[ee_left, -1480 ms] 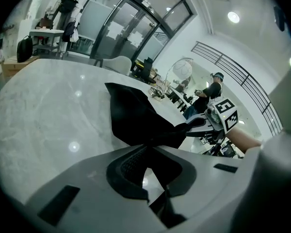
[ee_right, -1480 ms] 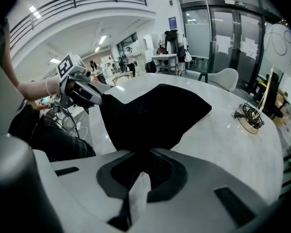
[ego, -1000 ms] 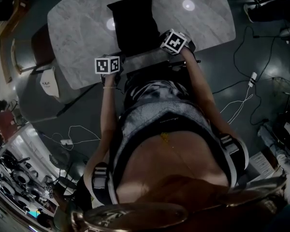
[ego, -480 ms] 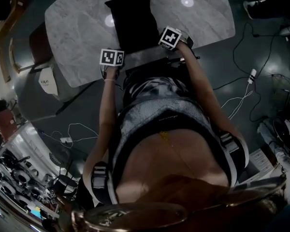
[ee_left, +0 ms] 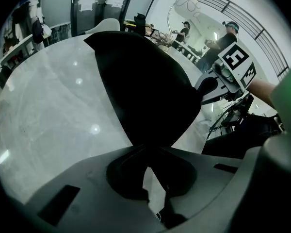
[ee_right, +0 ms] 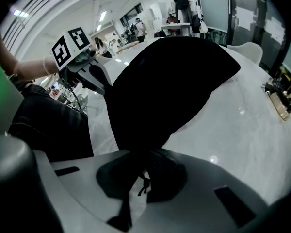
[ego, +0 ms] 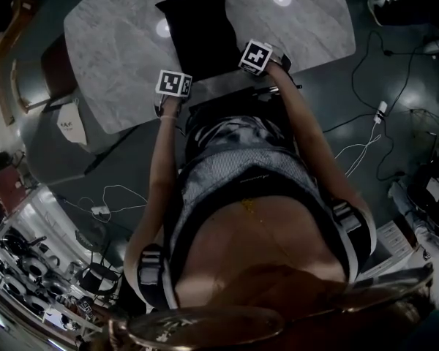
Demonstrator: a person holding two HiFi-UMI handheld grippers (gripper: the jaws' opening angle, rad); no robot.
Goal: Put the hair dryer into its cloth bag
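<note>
Since both grippers sit at the near end of the cloth bag, we note the geometry first. In the head view the bag lies flat on the marble table, with its long axis running from about 6 o'clock near us to roughly 12 o'clock, tipped slightly towards 11. The left gripper is at the bag's 7 o'clock corner and the right gripper at its 5 o'clock corner, so neither hand is nearer. Each gripper view shows the jaws closed together, pinching black cloth at the bag's near edge, and the rest of the bag spreads away directly ahead at 12 o'clock. A thin dark string hangs just under the right jaws; we judge it to be a drawstring, which would put the mouth at this end. The hair dryer shows in no view. The bag looks full in both gripper views, but we cannot tell whether the dryer is inside. Our judgement is that any coming move acts along or across this near edge, with the two grips working as a pair.
</note>
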